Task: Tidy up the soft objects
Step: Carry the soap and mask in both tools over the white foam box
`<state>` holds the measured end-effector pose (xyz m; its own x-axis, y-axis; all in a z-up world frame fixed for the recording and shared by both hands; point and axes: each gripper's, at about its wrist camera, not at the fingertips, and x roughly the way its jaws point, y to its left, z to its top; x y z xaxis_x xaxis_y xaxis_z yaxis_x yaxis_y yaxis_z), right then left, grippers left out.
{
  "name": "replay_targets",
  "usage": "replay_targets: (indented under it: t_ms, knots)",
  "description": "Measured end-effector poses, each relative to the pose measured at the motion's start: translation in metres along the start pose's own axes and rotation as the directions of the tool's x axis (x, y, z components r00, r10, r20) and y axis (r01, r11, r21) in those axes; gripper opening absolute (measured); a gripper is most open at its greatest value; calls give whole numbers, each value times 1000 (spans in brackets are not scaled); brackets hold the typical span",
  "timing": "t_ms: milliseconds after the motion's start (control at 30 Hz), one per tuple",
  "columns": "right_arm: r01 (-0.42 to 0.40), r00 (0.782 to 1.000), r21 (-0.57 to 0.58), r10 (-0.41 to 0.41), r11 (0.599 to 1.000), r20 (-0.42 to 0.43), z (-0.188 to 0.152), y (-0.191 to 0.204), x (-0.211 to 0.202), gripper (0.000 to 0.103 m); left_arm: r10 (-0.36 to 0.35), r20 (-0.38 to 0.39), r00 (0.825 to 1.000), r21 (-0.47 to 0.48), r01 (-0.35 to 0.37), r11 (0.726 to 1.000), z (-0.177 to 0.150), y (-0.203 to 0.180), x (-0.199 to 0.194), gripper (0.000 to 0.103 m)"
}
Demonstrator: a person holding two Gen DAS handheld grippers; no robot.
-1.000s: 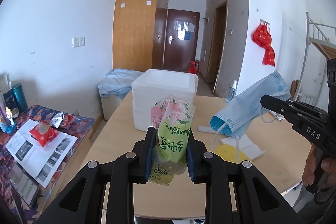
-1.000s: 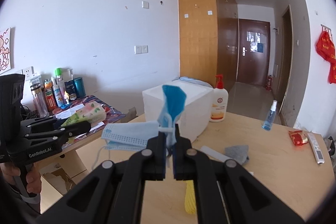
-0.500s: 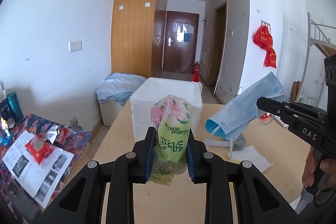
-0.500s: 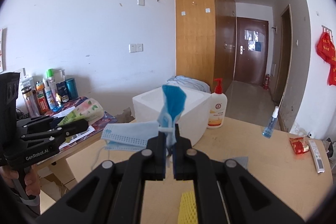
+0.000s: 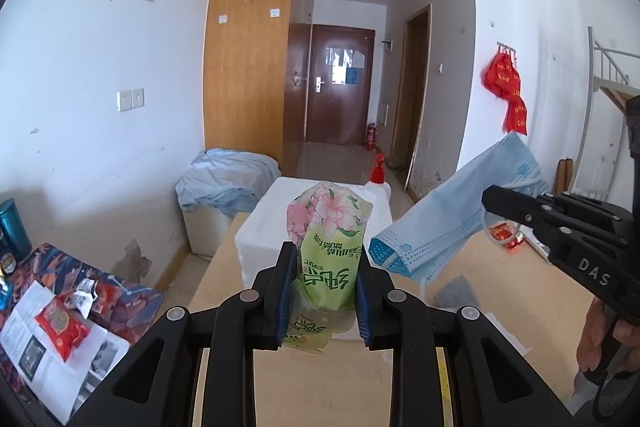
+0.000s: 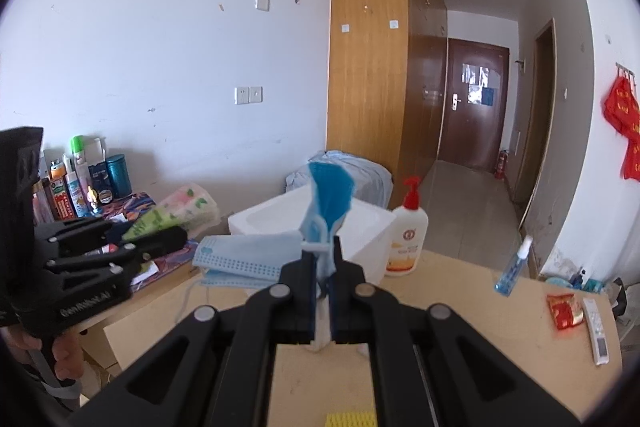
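Left wrist: left tool (image 5: 323, 279) grips tissue pack (image 5: 328, 247); right tool (image 6: 325, 267) pinches mask (image 6: 326, 203).

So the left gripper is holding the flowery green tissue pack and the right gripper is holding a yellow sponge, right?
Not quite. The left gripper does hold the flowery green tissue pack, but the right gripper is shut on a blue face mask, as the right wrist view shows.
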<state>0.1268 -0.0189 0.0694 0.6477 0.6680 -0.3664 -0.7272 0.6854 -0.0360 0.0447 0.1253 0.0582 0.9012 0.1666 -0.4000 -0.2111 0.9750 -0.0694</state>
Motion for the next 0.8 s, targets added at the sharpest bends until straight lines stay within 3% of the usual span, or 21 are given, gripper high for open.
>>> replay_targets:
  t_ms: [400,800]
  knots:
    - [-32,999,-22,32,999,12,29,-3,27,6,2,-32,1000,-12,-2,1000,22,17,43,28]
    - [-16,1000,-8,16,1000,-4,44,-16,81,7,17,-39,999,17,-16,1000,49,21,85,28]
